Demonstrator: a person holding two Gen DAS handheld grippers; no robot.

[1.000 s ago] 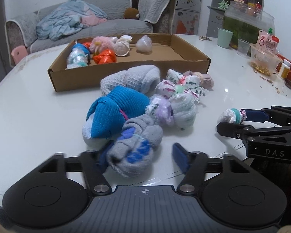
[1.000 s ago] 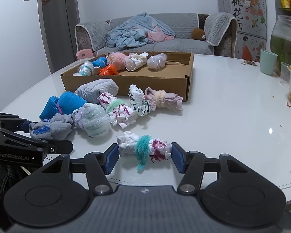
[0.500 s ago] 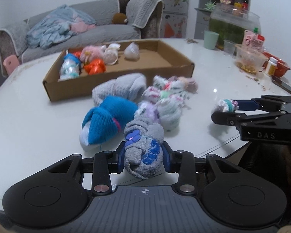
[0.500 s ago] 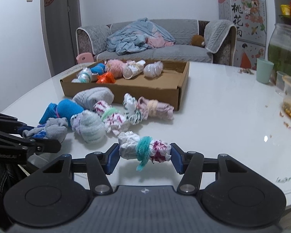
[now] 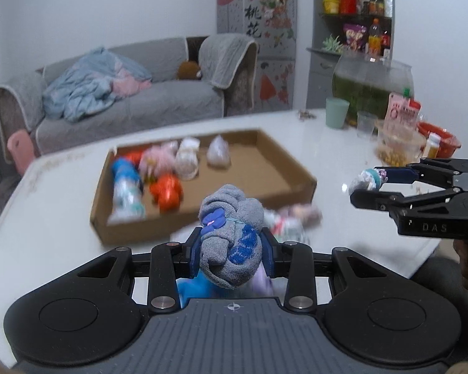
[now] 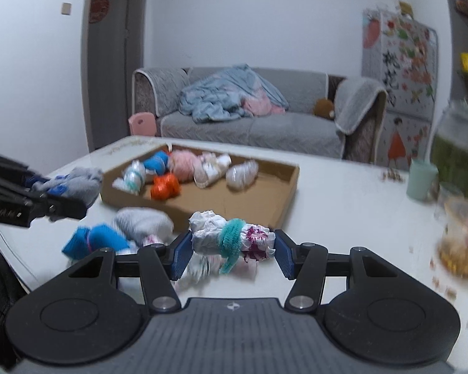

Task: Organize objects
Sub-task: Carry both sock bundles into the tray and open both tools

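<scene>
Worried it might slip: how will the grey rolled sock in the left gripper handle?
The grey rolled sock bulges between the left gripper pads, so it is probably soft and squashy. Knit fabric likely grips well. It looks light, and might unroll if dropped.

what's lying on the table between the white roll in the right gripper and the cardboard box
Right wrist view: only bare table lies between the white roll and the cardboard box.

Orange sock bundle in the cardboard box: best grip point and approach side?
Grip the orange bundle across its short width at the middle, coming from above. Neighbouring bundles crowd its far side and the cardboard box wall blocks a low approach from the front. Both grippers are full, so one must unload first.
</scene>
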